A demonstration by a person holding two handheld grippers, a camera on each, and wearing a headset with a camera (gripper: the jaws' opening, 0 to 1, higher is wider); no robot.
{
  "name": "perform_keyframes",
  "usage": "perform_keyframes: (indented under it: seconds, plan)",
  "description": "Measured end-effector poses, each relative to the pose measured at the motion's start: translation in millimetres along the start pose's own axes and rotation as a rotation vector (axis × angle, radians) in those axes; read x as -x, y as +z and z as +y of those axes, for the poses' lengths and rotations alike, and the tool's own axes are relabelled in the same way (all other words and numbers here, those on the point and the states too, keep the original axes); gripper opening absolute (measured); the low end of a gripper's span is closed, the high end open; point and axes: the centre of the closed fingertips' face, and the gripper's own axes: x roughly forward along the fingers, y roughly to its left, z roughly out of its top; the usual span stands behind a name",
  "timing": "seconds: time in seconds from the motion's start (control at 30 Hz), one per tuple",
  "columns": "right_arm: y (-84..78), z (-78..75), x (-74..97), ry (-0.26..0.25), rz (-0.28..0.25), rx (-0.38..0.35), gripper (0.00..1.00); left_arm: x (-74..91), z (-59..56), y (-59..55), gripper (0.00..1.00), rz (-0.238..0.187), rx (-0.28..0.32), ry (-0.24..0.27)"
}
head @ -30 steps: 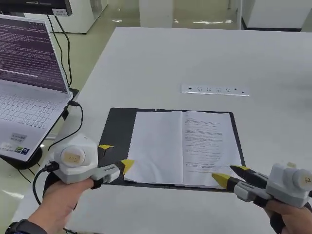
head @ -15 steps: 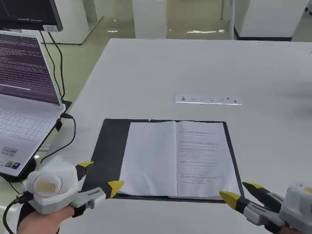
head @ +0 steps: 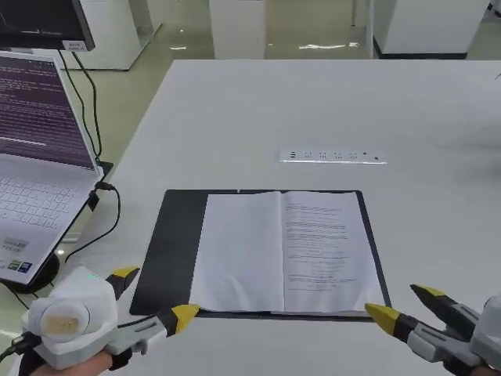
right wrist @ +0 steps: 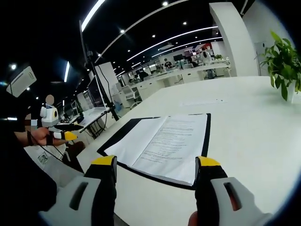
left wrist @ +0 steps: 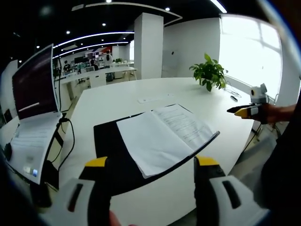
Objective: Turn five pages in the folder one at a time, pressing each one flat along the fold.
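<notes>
Folder [head: 176, 251] lies open and flat on the table [head: 313, 102], close to its front edge and toward the front-left corner. Black cover shows on the left. A blank page [head: 239, 251] lies left of the fold [head: 282, 251], a printed page [head: 321, 251] right of it. Both sheets sit level, no corner lifted.

Change in the last second: both grippers have backed off.
- Left gripper [head: 155, 294] was over the folder's near-left corner; now it sits just off that corner, by the table's front edge. Jaws spread wide, nothing between them.
- Right gripper [head: 406, 305] had a tip at the printed page's near-right corner; now it is clear of the folder, beside the near-right corner. Jaws also apart and empty.
- The head camera has shifted too, so part of the apparent move is the view's own. Measured against the folder, though, the retreat is real.

The two gripper views agree: each looks across bare table at the open folder, with no paper between its yellow tips.

Reading: no page is held and nothing is pressing the fold. Looks like a break between turns, or a finish. How many of the five are done cannot be told from here. If more remain, the next turn likely starts at the printed page's free edge on the right.

Also noted: power strip [head: 333, 156] beyond the folder, toward the table's middle; laptop [head: 39, 157] past the table's left edge, screen lit.
</notes>
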Motion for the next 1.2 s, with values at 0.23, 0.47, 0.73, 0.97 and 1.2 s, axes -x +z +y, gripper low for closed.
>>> perform_keyframes:
  seconds: [0.23, 0.47, 0.73, 0.97, 1.2]
  plan:
    - [-9.6, 7.7, 5.4, 0.006, 0.020, -0.009, 0.68, 3.3, 6.9, 2.7, 0.71, -0.007, 0.014, 0.025]
    - [-12.8, 11.6, 7.1, 0.013, 0.034, 0.012, 0.69, -2.8, 4.4, 4.5, 0.72, 0.005, -0.003, 0.015]
    - [-14.5, 13.7, 8.2, 0.016, 0.042, 0.026, 0.69, -17.8, -12.0, 14.0, 0.71, 0.000, -0.025, -0.026]
    - [-17.4, 14.3, 12.5, 0.007, 0.036, 0.011, 0.68, -29.7, -24.9, 21.1, 0.71, 0.001, -0.039, -0.064]
    - [-19.8, 14.1, 15.0, 0.007, 0.042, 0.009, 0.69, -42.5, -40.2, 28.4, 0.70, -0.003, -0.051, -0.101]
